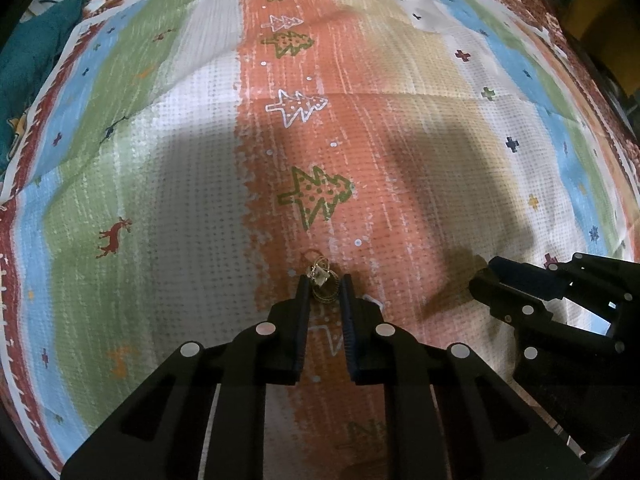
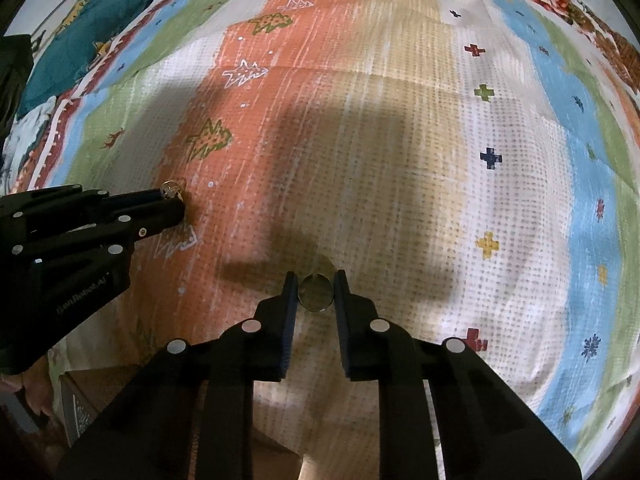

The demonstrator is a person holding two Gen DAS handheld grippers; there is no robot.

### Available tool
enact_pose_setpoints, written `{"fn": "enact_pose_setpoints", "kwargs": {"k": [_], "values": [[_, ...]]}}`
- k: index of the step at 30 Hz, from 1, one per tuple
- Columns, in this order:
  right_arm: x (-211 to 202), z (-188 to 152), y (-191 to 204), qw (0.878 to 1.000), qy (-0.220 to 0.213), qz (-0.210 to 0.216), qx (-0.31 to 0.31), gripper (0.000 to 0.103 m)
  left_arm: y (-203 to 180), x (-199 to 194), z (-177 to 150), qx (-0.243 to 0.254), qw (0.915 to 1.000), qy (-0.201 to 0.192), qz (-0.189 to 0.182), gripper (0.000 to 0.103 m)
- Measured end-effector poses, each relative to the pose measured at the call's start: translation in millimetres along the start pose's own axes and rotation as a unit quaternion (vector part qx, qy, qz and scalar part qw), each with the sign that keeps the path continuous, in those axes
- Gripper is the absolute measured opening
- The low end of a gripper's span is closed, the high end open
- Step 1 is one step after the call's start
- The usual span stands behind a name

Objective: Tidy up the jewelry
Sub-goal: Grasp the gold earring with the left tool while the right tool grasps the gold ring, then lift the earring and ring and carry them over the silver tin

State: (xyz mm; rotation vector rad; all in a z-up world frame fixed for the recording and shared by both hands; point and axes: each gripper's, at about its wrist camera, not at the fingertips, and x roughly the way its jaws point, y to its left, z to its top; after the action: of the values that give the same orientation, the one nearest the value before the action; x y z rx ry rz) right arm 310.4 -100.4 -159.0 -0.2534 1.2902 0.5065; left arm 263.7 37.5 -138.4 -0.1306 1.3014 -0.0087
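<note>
clamped: left gripper (image 1: 325, 286) on a gold ring cluster (image 1: 322, 282), right gripper (image 2: 316, 290) on a plain ring (image 2: 316, 293), presumably lifted off the striped cloth (image 1: 180, 160) for sorting.

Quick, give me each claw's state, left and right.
Left claw: closed on a small gold jewelry piece with a pale stone.
Right claw: closed on a plain silver ring.

Striped orange-green-blue cloth (image 1: 400, 128), tree motifs; gold jewelry (image 1: 322, 280).
</note>
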Motion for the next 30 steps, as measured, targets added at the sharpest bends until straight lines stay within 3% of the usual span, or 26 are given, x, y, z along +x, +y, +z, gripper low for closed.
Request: {"fn": "enact_pose_setpoints", "kwargs": {"k": [30], "values": [[-35, -8, 6, 0.999, -0.044, 0.006, -0.015, 0.019, 7, -30, -1, -0.012, 0.9993, -0.033, -0.014, 0.011]]}}
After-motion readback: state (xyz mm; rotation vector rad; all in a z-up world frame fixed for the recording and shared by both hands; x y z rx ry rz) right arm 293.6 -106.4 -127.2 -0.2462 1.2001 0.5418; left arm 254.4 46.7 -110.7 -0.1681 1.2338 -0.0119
